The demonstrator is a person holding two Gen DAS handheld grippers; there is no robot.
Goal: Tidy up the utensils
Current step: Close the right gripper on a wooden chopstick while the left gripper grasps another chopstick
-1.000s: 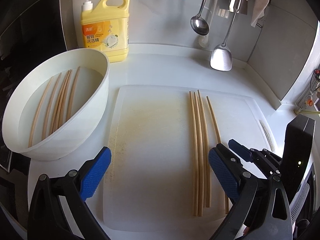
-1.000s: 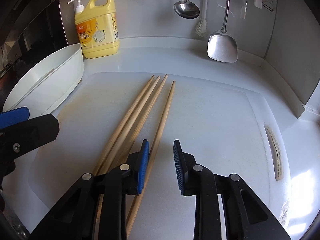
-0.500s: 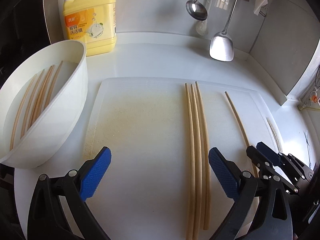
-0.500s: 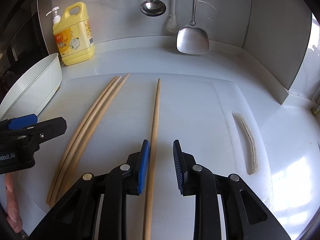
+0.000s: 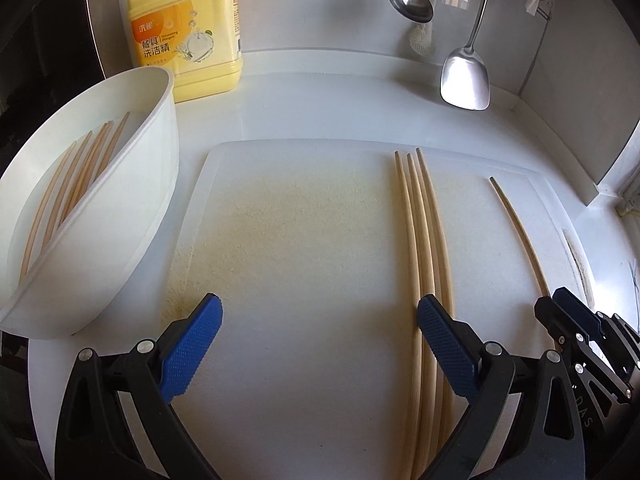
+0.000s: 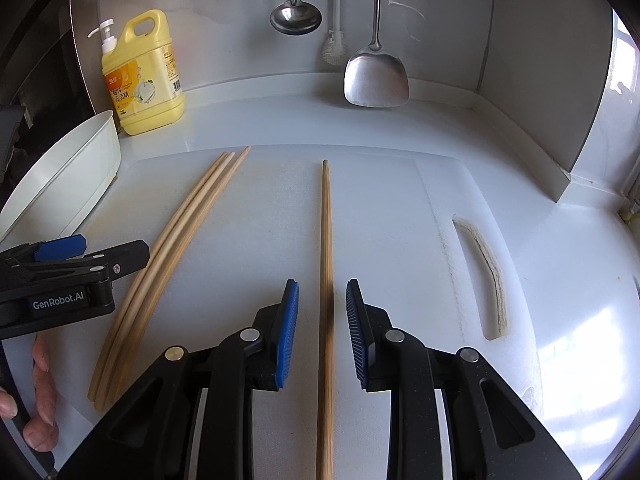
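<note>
Fingers of the right gripper (image 6: pixel 322 320) are being kept slightly spread, straddling the lone chopstick (image 6: pixel 326 260) lengthwise, not pinching yet; left gripper (image 5: pixel 320 344) is being held wide open.

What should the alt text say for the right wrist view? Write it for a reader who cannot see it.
The right gripper, jaws apart, straddles a single chopstick lying on a white cutting board, pads not touching it. Three more chopsticks lie together to the left, near the left gripper.
</note>
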